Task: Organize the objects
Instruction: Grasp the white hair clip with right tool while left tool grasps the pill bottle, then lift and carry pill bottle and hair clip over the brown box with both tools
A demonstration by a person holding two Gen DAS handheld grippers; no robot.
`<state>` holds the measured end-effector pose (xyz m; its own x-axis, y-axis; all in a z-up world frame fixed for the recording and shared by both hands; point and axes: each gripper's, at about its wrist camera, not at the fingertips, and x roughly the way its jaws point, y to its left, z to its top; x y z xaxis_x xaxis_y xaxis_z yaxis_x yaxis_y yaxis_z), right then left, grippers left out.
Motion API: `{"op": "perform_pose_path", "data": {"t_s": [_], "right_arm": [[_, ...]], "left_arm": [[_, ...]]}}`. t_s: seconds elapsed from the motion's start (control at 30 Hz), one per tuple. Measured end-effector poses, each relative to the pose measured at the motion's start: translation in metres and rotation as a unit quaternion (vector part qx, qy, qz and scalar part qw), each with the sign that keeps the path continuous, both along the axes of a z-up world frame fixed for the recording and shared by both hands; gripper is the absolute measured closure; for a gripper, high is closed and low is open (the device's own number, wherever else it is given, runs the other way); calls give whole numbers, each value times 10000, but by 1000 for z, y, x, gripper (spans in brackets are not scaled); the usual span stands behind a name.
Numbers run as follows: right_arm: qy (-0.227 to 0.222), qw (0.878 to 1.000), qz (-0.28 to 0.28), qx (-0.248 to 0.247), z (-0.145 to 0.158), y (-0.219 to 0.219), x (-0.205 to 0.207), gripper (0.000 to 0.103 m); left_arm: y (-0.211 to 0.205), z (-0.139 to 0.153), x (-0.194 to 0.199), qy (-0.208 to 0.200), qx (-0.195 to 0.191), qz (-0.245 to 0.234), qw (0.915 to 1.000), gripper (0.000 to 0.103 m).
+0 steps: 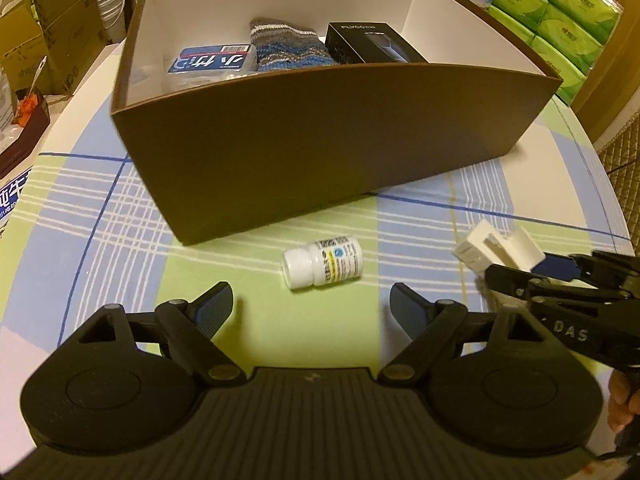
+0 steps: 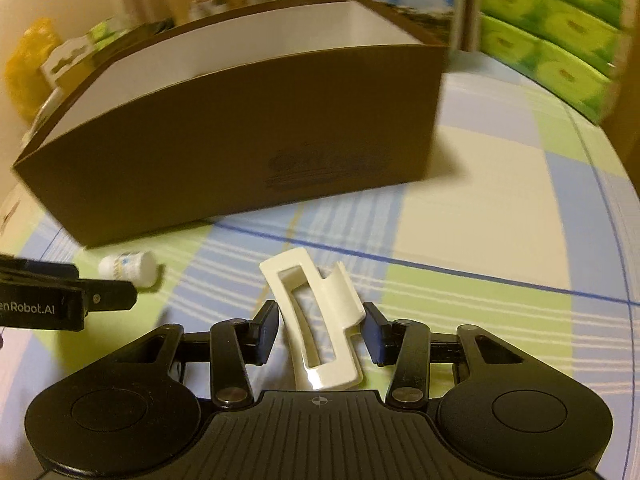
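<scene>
A small white pill bottle [image 1: 322,264] lies on its side on the checked tablecloth in front of the brown box [image 1: 320,140]. My left gripper [image 1: 312,296] hovers open just short of it, a finger on either side and nothing between the pads. To its right, my right gripper [image 2: 320,320] has its blue pads against both sides of a white hair claw clip [image 2: 316,320]. That clip [image 1: 496,248] also shows in the left wrist view, at the right gripper's [image 1: 528,268] tip. One left finger [image 2: 108,294] reaches in beside the bottle [image 2: 128,266].
The brown box [image 2: 240,132] has a white inside and holds a blue packet [image 1: 212,64], a knitted striped piece [image 1: 288,48] and a black carton [image 1: 372,46]. Green tissue packs [image 1: 560,20] are stacked at the back right. Cardboard boxes [image 1: 60,32] stand at the back left.
</scene>
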<state>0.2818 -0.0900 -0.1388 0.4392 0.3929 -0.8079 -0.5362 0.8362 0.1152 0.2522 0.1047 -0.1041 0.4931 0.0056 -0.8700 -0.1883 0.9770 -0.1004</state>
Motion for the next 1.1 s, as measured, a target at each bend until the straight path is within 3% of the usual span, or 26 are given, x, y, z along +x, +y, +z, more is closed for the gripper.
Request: {"op": "perform_pose_path", "data": {"t_s": [0.23, 0.5, 1.1], "right_arm": [[54, 9998, -192, 85, 1, -8, 6, 61], [96, 9996, -254, 114, 1, -9, 7, 61], [-19, 9999, 83, -93, 0, 0, 2, 62]], "left_arm": [[-2, -10, 14, -46, 68, 167, 9998, 28], [-7, -18, 24, -6, 219, 78, 9997, 58], [1, -17, 0, 118, 385, -390, 9984, 58]]}}
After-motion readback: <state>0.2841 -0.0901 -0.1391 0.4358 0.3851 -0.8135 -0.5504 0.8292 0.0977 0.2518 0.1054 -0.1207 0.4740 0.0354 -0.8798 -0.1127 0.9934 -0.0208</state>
